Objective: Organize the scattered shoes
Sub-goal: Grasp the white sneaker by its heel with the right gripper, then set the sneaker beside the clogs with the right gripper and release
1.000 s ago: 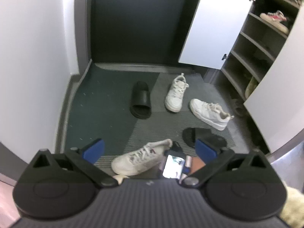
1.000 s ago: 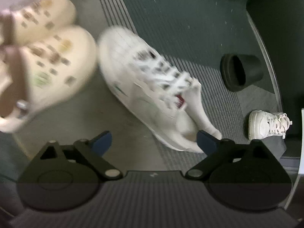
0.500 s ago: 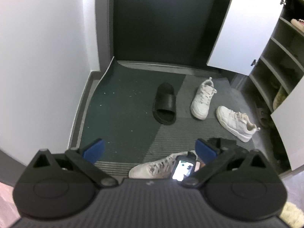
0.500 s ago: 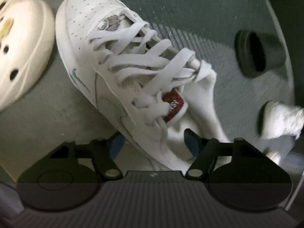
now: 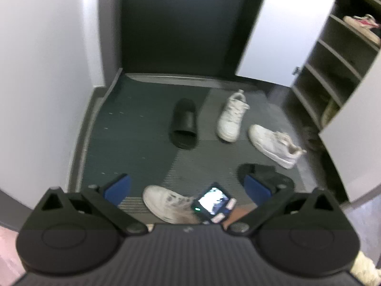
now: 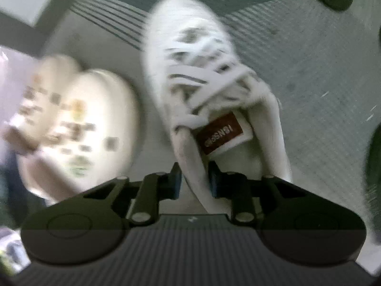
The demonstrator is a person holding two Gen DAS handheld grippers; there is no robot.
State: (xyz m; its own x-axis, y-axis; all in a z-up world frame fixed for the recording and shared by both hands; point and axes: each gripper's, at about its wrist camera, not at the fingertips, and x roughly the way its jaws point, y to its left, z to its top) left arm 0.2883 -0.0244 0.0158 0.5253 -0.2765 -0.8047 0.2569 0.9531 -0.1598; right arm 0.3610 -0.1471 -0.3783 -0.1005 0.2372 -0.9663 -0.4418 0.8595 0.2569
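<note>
Our right gripper (image 6: 194, 178) is closing, pinching the white sneaker's (image 6: 202, 76) collar beside the cream clog (image 6: 95, 124); left gripper (image 5: 188, 186) is spread wide.

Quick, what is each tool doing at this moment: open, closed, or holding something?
Left tool: open, holding nothing.
Right tool: closing on the side wall of the white sneaker, which is between its pads.
</note>
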